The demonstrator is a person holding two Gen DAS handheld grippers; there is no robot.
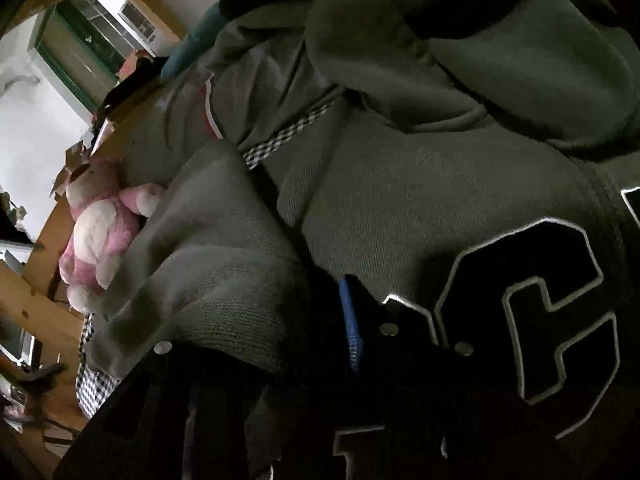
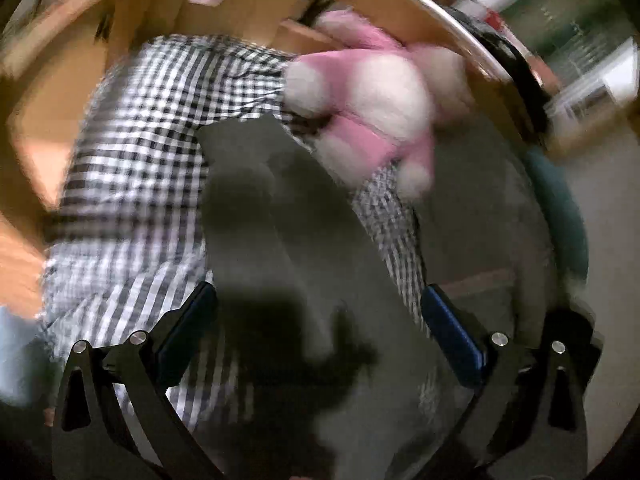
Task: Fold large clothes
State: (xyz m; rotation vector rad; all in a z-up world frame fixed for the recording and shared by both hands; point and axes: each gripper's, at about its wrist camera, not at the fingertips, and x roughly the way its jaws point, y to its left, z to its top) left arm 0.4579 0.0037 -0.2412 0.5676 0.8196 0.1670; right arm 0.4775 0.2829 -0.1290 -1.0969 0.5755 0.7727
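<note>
Left tongs: your left-hand view is dark and pressed right up against the cloth. One blue pad shows; a fold of grey fabric sits against it. The jaws stand narrow — you cannot tell from this view whether they actually pinch the cloth.

Right tongs: spread wide, both blue pads clear of the fabric, nothing between them but air. The view is badly smeared.

Garment: a grey sweatshirt with big black letters edged in white. It lies bunched and creased on the bed, filling most of the left view; a grey stretch of it lies below the right tongs.

Bedding: black-and-white checked sheet under and beside the sweatshirt — a strip of it also peeks between folds in the left view.

Plush toy: pink and white, lying on the checked sheet at the sweatshirt's edge.

Bed frame: pale wood, behind the toy.
</note>
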